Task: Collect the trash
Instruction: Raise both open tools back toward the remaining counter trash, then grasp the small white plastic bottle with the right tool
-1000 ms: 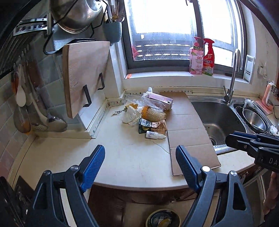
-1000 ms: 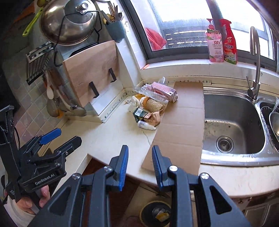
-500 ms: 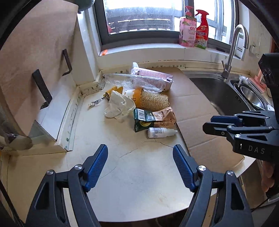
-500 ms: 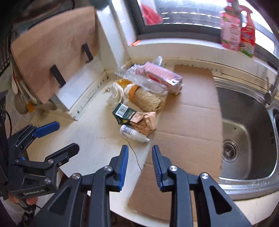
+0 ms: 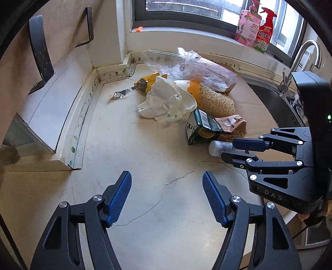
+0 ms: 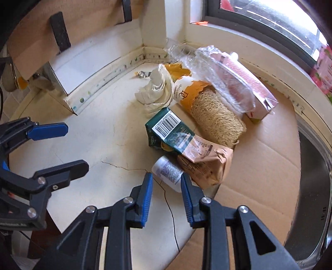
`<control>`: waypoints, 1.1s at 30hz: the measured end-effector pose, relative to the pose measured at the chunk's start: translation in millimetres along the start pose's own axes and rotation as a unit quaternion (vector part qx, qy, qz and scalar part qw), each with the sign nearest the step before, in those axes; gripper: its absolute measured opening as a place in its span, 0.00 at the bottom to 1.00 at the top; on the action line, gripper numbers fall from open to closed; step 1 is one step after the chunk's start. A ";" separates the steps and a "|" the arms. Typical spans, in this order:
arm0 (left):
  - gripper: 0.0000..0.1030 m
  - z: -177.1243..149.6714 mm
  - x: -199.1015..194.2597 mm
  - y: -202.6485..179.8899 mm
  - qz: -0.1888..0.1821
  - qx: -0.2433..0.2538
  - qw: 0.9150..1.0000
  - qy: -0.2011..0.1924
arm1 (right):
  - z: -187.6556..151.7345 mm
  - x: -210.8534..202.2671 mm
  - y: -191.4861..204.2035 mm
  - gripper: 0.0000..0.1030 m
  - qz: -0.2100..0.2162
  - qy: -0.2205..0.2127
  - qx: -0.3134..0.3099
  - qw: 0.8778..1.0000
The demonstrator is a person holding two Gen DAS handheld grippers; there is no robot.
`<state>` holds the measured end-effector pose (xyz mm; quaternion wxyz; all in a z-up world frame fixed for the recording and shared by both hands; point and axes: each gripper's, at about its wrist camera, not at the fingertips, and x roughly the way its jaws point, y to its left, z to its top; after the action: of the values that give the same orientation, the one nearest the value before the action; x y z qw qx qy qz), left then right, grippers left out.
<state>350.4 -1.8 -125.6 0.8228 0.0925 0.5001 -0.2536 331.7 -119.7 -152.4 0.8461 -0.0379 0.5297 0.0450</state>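
The right claw (image 6: 167, 187) points steeply down at the tabletop (image 6: 108, 145). Its jaws stand narrowly parted, and the small white bottle (image 6: 169, 173) lies at the mouth of the gap; whether a pad touches the bottle cannot be told. In the left wrist view the right claw (image 5: 230, 149) enters from 3 o'clock, with its fingertips at the bottle (image 5: 220, 147).

The left claw (image 5: 167, 197) also tilts downward over bare tabletop (image 5: 128, 149). Its jaws are closing, with nothing between them. In the right wrist view it appears at 9 o'clock (image 6: 70, 147).

The trash pile lies at 12 to 1 o'clock of both claws:
- green carton (image 6: 166, 129), just beyond the bottle;
- crumpled brown paper bag (image 6: 207, 164), touching the carton;
- loofah (image 6: 215, 122), behind the bag;
- white crumpled wrapper (image 6: 155, 91), left of the loofah;
- clear plastic bag (image 6: 220, 74), draped over a pink box (image 6: 249, 79) at the back.

A flattened cardboard sheet (image 6: 263, 157) covers the tabletop at 2 o'clock, running to the steel sink (image 6: 311, 187). A faucet (image 5: 298, 62) and two spray bottles (image 5: 255, 27) stand by the window (image 5: 186, 8).
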 end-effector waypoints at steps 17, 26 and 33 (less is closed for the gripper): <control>0.67 20.2 23.0 28.2 -0.038 -0.035 0.999 0.008 | 13.4 31.9 31.9 0.27 -0.066 0.035 -0.167 0.983; 0.67 26.8 29.8 17.7 -0.058 -0.023 0.998 0.009 | 3.4 14.0 25.9 0.24 -0.009 0.031 -0.114 0.993; 0.68 43.5 34.7 2.8 -0.091 -0.027 0.996 0.006 | -6.2 -23.5 1.5 0.24 0.038 -0.004 -0.009 0.999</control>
<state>398.4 -28.3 -135.0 0.7958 0.0264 0.5176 -0.3132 315.8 -119.7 -134.0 0.8458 -0.0254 0.5265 0.0820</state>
